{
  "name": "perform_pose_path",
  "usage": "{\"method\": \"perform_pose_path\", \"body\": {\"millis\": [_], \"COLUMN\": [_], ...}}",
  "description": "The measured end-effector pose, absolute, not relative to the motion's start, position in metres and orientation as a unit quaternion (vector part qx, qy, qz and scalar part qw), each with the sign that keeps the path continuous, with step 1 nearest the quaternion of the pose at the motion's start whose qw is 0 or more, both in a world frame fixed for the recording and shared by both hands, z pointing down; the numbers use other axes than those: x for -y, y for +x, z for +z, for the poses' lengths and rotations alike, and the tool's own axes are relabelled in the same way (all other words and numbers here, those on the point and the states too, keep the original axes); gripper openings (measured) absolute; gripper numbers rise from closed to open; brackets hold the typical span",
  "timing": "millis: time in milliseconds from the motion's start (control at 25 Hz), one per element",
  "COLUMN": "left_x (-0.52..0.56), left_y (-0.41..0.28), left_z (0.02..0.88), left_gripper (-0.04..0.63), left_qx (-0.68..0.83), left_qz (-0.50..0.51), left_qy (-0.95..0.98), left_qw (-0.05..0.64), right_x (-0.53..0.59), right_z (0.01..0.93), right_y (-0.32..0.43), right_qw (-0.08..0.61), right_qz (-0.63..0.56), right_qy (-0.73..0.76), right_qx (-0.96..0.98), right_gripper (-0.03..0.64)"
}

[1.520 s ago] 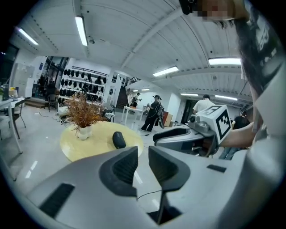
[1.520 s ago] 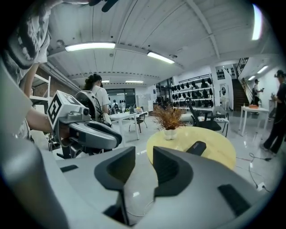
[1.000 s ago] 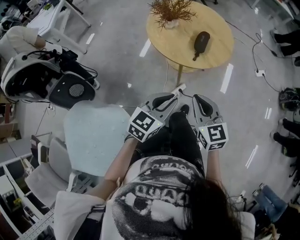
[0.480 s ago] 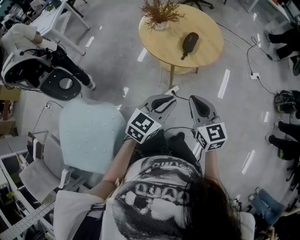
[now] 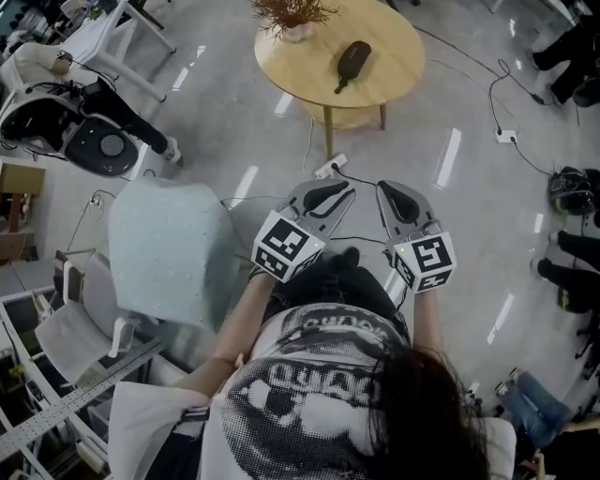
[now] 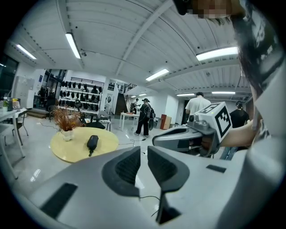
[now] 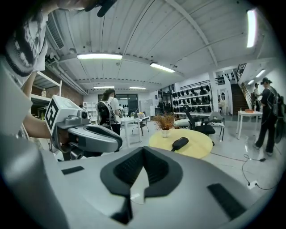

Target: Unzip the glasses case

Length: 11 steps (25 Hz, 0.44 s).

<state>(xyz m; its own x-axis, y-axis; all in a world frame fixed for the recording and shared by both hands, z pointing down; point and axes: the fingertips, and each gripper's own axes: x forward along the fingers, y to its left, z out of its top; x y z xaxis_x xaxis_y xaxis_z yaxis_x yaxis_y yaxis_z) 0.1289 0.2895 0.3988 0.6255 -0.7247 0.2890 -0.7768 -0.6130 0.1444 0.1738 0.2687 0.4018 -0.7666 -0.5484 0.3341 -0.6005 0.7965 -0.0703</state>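
While we hold both grippers side by side in front of us, the glasses case (image 5: 352, 61) lies zipped on the round wooden bench (image 5: 398, 42), near a potted dry plant (image 5: 289, 17) and well apart from either gripper. The left gripper (image 5: 345, 187) has its jaws a narrow slit apart with nothing between them. The right gripper (image 5: 387, 190) is pressed together and empty. Since a second ago the bench has drifted up and left in the head view, and the pale chair (image 5: 169, 248) has slid left too.
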Motion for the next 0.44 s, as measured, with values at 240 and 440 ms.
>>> {"method": "perform_pose_path", "body": {"millis": [240,440], "left_x": [-0.303,-0.31], "left_y": [0.146,0.154], "left_z": [0.404,0.403], "left_gripper": [0.055,0.055], "left_qx": [0.429,0.433], "left_qz": [0.104,0.106], "left_qy": [0.888,0.886], "left_qw": [0.132,0.128], "right_x": [-0.281,-0.288], "right_z": [0.407,0.405], "right_y": [0.188,0.196], "right_qw": [0.152,0.151], "right_qz": [0.085,0.082], "right_qy": [0.295,0.286], "right_qx": [0.94,0.943], "right_gripper": [-0.006,-0.006]}}
